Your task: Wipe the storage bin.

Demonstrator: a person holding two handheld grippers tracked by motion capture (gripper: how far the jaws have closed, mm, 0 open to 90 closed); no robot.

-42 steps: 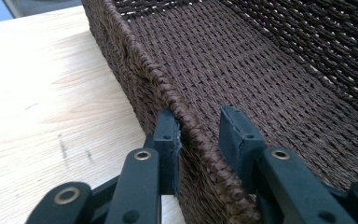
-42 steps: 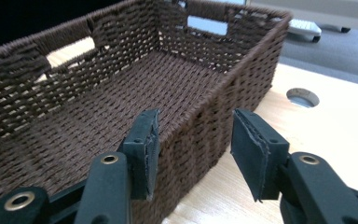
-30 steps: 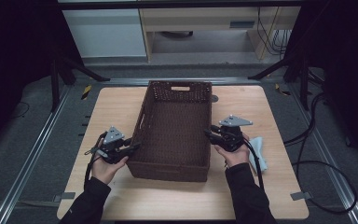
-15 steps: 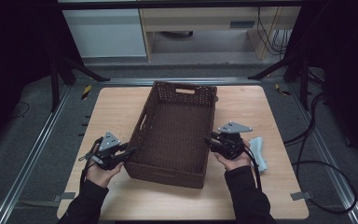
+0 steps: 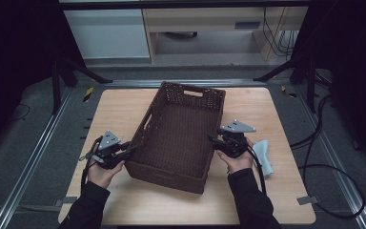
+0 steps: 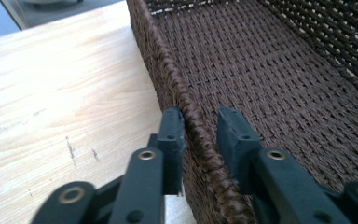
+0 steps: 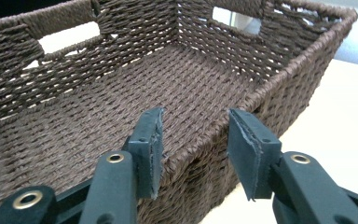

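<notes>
Black long sleeves cover both forearms. Each black gripper carries a grey three-cornered plate and a trailing black cable. Brass-coloured rivets stud the black fingers.

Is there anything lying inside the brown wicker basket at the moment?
No, the high view shows the basket with a bare woven floor and nothing in it.

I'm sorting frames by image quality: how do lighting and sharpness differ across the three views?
High view: dim, dark surroundings, soft detail, with the table the brightest area. Left gripper view: basket weave crisp, nearest jaw parts blurred. Right gripper view: evenly lit, basket rim sharp, bright wash at the upper right.
</notes>
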